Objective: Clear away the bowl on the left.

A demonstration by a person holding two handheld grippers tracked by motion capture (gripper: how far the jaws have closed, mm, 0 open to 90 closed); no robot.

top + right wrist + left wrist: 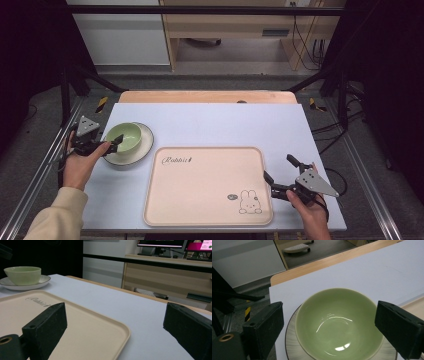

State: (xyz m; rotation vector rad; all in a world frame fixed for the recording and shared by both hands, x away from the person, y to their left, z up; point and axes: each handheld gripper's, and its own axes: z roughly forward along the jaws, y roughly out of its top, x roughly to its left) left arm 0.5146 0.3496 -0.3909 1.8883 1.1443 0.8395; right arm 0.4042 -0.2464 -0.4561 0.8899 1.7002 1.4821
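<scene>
The green bowl (123, 136) sits in a white saucer (141, 148) at the table's left, just off the far-left corner of the beige rabbit tray (207, 187). It lies straight ahead of my left gripper (329, 332), whose jaws stand wide apart, one on each side of the bowl's rim and not touching it. My left hand (82, 162) is by far the nearer one. My right gripper (278, 176) hangs by the tray's right edge, its jaws spread and holding nothing, well apart from the bowl.
</scene>
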